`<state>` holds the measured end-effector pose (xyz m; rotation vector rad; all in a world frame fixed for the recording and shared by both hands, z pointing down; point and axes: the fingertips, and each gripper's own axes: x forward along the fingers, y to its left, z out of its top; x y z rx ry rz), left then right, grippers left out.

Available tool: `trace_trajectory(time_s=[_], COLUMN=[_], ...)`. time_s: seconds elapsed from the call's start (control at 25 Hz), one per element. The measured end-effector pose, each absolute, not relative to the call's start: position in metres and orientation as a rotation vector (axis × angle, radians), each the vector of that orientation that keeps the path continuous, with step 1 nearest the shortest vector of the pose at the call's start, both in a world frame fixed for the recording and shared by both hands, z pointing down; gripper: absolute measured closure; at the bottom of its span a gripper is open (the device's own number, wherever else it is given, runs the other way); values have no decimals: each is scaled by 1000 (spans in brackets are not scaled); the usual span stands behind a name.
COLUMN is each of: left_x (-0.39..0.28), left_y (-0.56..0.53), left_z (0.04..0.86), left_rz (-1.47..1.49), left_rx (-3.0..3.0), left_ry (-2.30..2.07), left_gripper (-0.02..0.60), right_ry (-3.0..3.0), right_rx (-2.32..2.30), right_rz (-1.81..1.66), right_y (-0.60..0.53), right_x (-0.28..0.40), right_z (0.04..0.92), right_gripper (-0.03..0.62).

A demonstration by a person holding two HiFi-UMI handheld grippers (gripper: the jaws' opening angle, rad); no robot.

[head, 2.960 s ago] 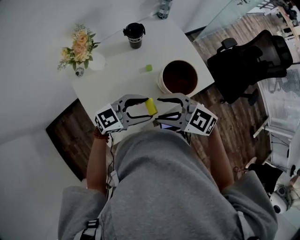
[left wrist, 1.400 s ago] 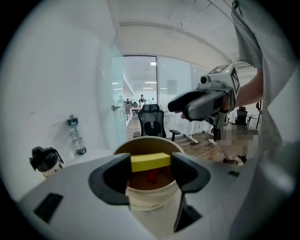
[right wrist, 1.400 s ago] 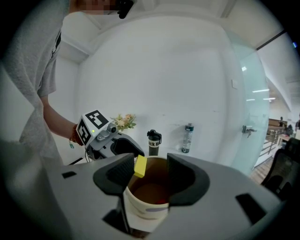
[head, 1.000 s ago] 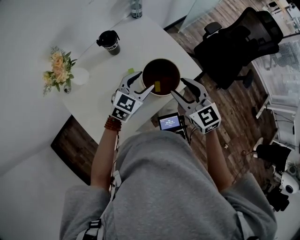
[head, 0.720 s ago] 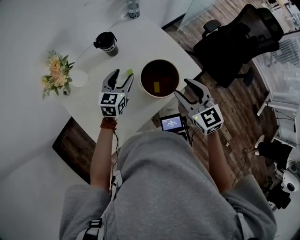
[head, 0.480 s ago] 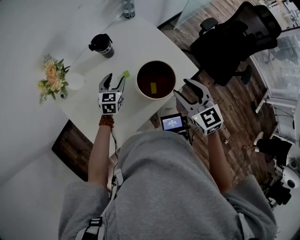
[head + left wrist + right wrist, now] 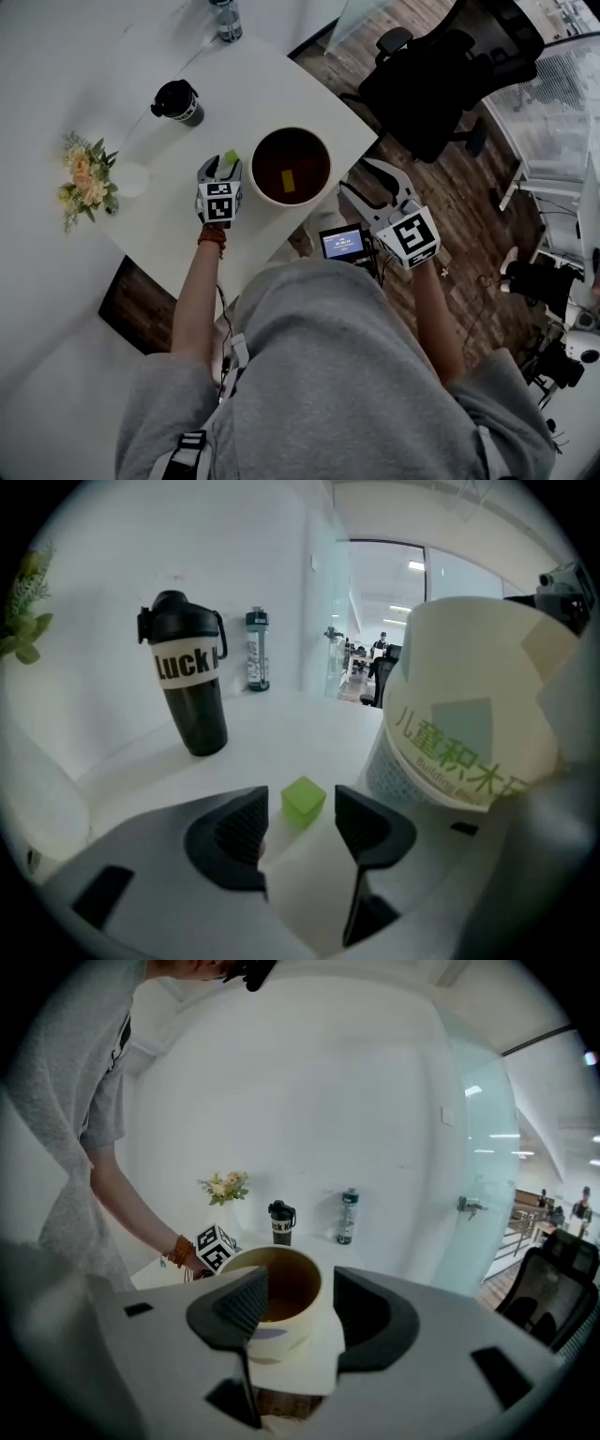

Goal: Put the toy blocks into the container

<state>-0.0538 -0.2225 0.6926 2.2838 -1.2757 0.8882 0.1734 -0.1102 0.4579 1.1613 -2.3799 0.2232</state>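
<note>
A small green block (image 7: 231, 157) (image 7: 303, 799) lies on the white table (image 7: 272, 84) just left of the round paper container (image 7: 291, 167) (image 7: 469, 724). My left gripper (image 7: 222, 166) (image 7: 300, 822) has its jaws on either side of that block and they are closing; gaps still show between pads and block. A yellow block (image 7: 288, 176) lies inside the container. My right gripper (image 7: 364, 180) (image 7: 300, 1312) hangs open and empty off the table's near right edge, facing the container (image 7: 281, 1288).
A black lidded cup (image 7: 178, 101) (image 7: 187, 682) and a bottle (image 7: 228, 19) (image 7: 258, 649) stand farther back. Flowers (image 7: 84, 183) sit at the table's left. A small screen (image 7: 342, 242) is by my waist. A black office chair (image 7: 422, 75) stands on the wood floor to the right.
The yellow block left my left gripper and now lies in the container. That gripper swung left to the green block and narrowed its jaws. The right gripper barely moved.
</note>
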Motion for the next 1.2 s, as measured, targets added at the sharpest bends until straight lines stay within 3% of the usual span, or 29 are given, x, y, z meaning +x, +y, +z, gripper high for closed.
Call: trace_trajectory(time_s=[0.24,0.36,0.48,1.2], left_x=[-52,-51,-55,-123], left_y=[-228,-226,-221,-140], left_z=[717,719,715,618], left_rz=[961,969,950,708], left_rx=[2243,2215,2203,2242], left_ry=[-1245,-1253,-1272,-1492], left_gripper=[356,408,410,410], right_ry=[-2352,-2351,-2356,-2473], right_rx=[1172,1173,1172,1044], right_rz=[240,239,235,195], right_y=[-108,-107,-107,-105], right_x=[179,182,180,113], right_z=[460,460,459,460], right_gripper=[376,376,376,379])
